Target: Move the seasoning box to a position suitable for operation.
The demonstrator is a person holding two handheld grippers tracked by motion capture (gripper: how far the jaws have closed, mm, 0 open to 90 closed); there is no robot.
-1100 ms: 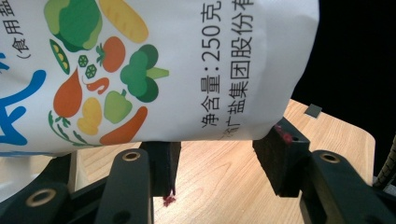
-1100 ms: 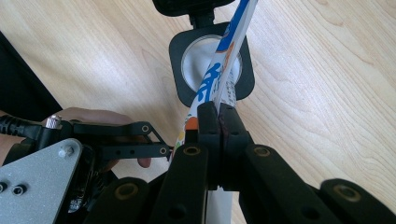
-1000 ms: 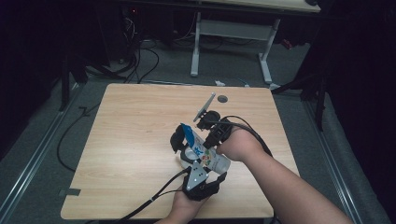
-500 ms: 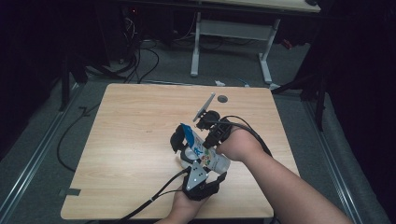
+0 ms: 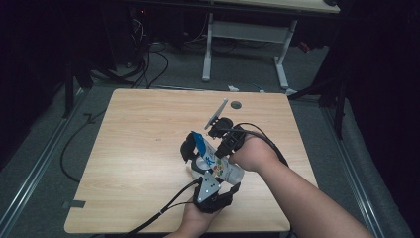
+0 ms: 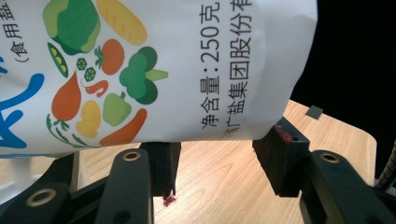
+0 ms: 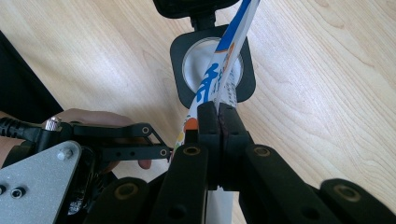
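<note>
A white salt bag [image 5: 218, 162] printed with vegetables and blue lettering hangs tilted over the table's front middle. My right gripper [image 5: 218, 144] reaches in from the right and is shut on the bag's thin top edge [image 7: 223, 70], with its pads [image 7: 208, 122] pressed together. My left gripper [image 5: 221, 176] comes up from the front edge. The bag's printed face [image 6: 187, 70] lies across its two pad tips, and the right pad [image 6: 280, 158] meets the bag's lower corner. Under the bag stands a black square holder [image 7: 180, 58] with a white round inside.
The holder [image 5: 198, 166] sits just left of the bag, with another black part [image 5: 188, 147] beside it. A round hole [image 5: 236, 104] marks the wooden table [image 5: 138, 139] near its far edge. Behind stands a white-legged desk [image 5: 207, 54], with cables on the floor.
</note>
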